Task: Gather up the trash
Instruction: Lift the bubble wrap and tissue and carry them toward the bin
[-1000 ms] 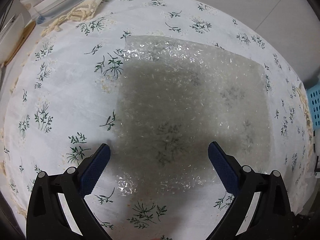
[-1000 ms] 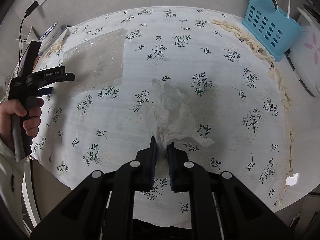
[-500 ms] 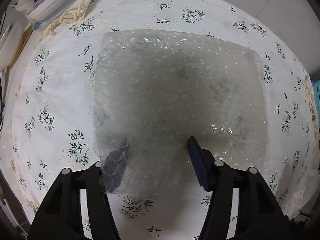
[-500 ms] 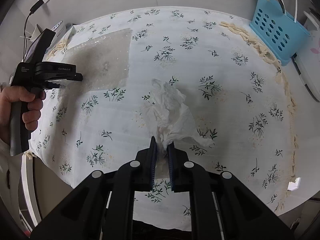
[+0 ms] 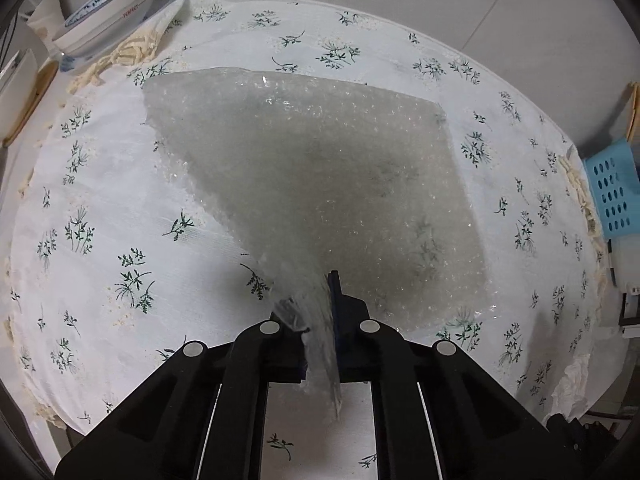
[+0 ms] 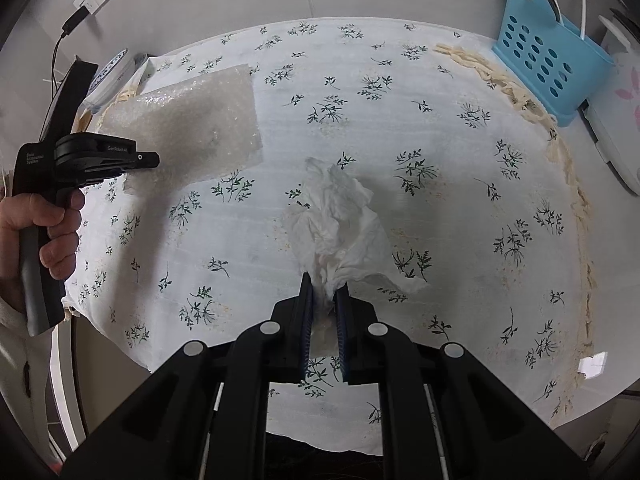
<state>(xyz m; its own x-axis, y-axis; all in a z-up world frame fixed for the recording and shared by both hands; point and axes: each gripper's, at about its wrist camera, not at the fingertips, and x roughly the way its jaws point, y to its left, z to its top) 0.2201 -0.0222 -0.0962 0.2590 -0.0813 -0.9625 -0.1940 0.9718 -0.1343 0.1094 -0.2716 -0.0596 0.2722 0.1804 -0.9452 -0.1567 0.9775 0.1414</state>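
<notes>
The left gripper (image 5: 320, 320) had just been closing its fingers, and they pinched the near corner of the bubble wrap (image 5: 320, 184), which rose off the counter (image 5: 100, 208) there while its far side lay flat on the flowered cloth. The right gripper (image 6: 324, 312) had its fingers pressed on a crumpled white tissue (image 6: 340, 216) at mid-counter. Around them: stacked bowls (image 5: 108, 12) at eleven o'clock beyond the wrap, a blue perforated basket (image 6: 548, 64) at two o'clock from the tissue. Nothing lay between wrap and tissue. A hand (image 6: 44, 236) gripped the left tool's handle.
</notes>
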